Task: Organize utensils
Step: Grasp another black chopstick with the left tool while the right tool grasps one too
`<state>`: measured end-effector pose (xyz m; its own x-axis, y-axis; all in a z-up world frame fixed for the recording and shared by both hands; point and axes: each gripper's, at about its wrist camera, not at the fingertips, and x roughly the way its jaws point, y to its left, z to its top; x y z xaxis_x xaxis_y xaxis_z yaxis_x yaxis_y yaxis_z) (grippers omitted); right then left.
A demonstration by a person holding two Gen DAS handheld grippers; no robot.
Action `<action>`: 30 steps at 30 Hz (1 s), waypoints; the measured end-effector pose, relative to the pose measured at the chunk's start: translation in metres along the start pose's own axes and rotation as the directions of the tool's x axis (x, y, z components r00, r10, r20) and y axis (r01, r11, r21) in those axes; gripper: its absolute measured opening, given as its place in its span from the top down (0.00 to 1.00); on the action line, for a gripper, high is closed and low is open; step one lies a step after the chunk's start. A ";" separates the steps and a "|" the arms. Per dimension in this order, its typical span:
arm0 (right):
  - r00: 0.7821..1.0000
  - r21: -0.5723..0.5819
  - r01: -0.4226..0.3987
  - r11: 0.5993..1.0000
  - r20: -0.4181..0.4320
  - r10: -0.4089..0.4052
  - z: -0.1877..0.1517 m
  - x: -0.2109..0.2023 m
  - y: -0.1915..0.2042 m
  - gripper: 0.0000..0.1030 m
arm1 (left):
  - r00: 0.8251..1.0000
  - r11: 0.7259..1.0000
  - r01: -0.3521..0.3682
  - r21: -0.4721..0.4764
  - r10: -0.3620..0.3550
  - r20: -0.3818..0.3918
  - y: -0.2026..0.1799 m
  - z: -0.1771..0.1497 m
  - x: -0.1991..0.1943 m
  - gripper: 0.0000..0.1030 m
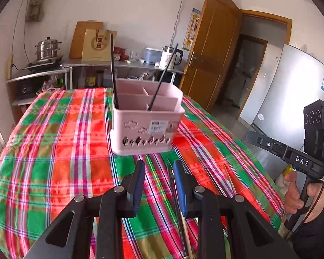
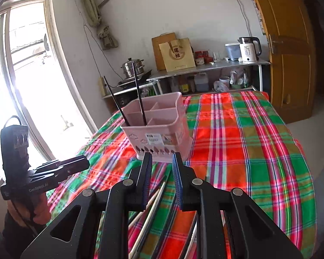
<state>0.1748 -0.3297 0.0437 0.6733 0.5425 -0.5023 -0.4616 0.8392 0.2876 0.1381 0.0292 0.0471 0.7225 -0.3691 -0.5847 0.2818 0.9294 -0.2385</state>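
A pink divided utensil holder (image 1: 144, 116) (image 2: 159, 127) stands on the plaid tablecloth (image 1: 54, 151) (image 2: 248, 151). Two black chopsticks (image 1: 113, 71) (image 2: 138, 92) lean upright in its front compartments. My left gripper (image 1: 159, 163) hovers just in front of the holder, jaws apart, nothing between the blue pads. My right gripper (image 2: 162, 155) is also open and empty, close to the holder's front wall. Several loose chopsticks (image 2: 155, 200) (image 1: 184, 226) lie on the cloth below both grippers. Each gripper shows at the edge of the other's view: right gripper (image 1: 249, 135), left gripper (image 2: 86, 163).
Behind the table a metal shelf (image 2: 205, 69) carries a steamer pot (image 2: 132, 68), a paper bag (image 2: 177, 54) and a kettle (image 2: 248, 49). A wooden door (image 1: 213, 49) and a fridge (image 1: 291, 99) stand to the right, a window (image 2: 32, 75) to the left.
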 end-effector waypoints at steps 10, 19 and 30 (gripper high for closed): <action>0.991 0.008 0.039 0.999 -0.126 -0.037 -0.041 0.021 -0.017 0.81 | 0.988 1.000 0.005 0.008 -0.003 -0.157 -0.008 -0.036 0.042 0.74; 0.970 0.021 0.069 0.997 -0.235 -0.062 -0.066 0.054 -0.034 0.81 | 0.965 1.000 0.003 0.018 0.002 -0.262 -0.008 -0.047 0.079 0.74; 0.958 0.010 0.079 0.997 -0.276 -0.073 -0.069 0.070 -0.038 0.81 | 0.954 0.999 -0.009 0.036 0.020 -0.300 -0.011 -0.048 0.099 0.74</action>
<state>0.1997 -0.3262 -0.0591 0.5199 0.4481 -0.7273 -0.4013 0.8797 0.2552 0.1758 -0.0176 -0.0453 0.5049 -0.3359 -0.7952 0.2975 0.9325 -0.2050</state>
